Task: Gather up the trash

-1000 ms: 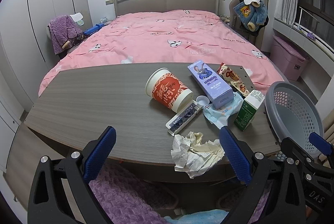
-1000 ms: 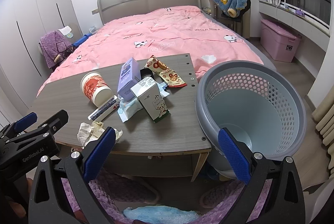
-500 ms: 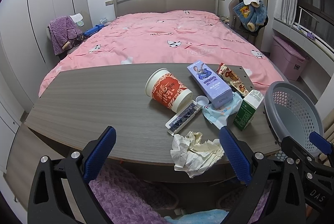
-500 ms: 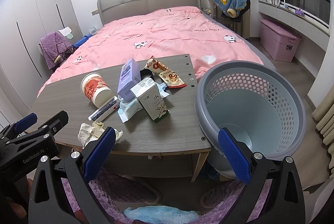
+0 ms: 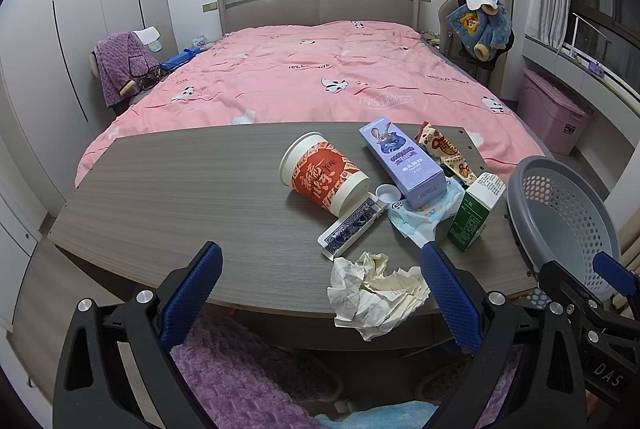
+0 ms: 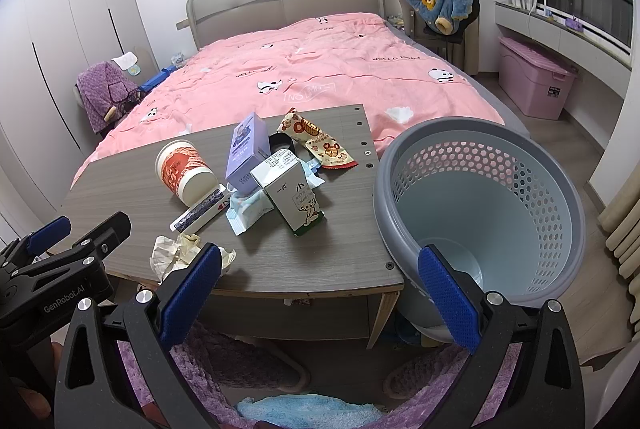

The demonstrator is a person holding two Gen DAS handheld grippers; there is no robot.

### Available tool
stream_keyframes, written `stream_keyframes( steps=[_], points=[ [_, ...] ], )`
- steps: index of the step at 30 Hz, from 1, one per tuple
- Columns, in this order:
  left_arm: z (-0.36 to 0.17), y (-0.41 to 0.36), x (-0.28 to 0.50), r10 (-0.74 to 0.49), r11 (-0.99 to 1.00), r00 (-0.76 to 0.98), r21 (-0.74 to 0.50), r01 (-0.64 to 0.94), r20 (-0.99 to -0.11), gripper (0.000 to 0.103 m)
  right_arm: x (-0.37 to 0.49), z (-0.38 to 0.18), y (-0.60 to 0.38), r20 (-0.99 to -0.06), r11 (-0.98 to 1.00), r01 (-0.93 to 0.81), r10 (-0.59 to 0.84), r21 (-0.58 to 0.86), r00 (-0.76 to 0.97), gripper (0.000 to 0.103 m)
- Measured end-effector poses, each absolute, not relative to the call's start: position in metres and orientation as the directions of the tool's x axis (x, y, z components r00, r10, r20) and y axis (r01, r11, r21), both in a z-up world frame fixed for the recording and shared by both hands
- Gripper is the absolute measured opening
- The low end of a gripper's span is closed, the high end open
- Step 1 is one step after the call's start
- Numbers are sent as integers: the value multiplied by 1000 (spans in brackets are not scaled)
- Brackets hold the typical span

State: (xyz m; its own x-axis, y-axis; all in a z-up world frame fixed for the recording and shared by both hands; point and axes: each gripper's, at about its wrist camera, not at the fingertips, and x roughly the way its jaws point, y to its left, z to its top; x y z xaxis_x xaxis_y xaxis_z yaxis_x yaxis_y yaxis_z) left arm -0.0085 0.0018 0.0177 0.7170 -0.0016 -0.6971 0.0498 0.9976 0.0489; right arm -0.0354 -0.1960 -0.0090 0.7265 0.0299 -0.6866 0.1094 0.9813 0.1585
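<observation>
Left wrist view: both tongs wide and empty, trash on the table, basket waiting at the right.

The left gripper [image 5: 320, 293] hangs spread wide at the near edge of the grey wood-grain table [image 5: 180, 197], holding nothing; the right gripper [image 6: 318, 291] is just as wide and bare, near the grey perforated plastic basket [image 6: 560, 189] standing beside the table's right end. The crumpled white paper wad [image 5: 374, 289] lies at the near edge, just ahead and right of the left gripper's centre, almost touching its right finger, so the left hand is nearer. The wad has no clear long axis. Behind it, the blue patterned flat box [image 5: 352, 225] runs diagonally, near-left to far-right. The red-and-white paper cup [image 5: 322, 179] lies tipped, mouth pointing far-left, probably empty. Nothing appears to be in the basket yet.
</observation>
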Motion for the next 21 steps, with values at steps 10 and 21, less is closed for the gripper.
stream_keyframes(
  steps=[10, 21],
  points=[
    [18, 1, -9, -1, 998, 717, 50, 50, -697, 95, -35, -12, -196, -686, 981, 109, 31, 160, 727, 97],
    [18, 1, -9, -1, 997, 718, 50, 50, -697, 95, -35, -12, -196, -686, 981, 108, 32, 161, 727, 97]
  ],
)
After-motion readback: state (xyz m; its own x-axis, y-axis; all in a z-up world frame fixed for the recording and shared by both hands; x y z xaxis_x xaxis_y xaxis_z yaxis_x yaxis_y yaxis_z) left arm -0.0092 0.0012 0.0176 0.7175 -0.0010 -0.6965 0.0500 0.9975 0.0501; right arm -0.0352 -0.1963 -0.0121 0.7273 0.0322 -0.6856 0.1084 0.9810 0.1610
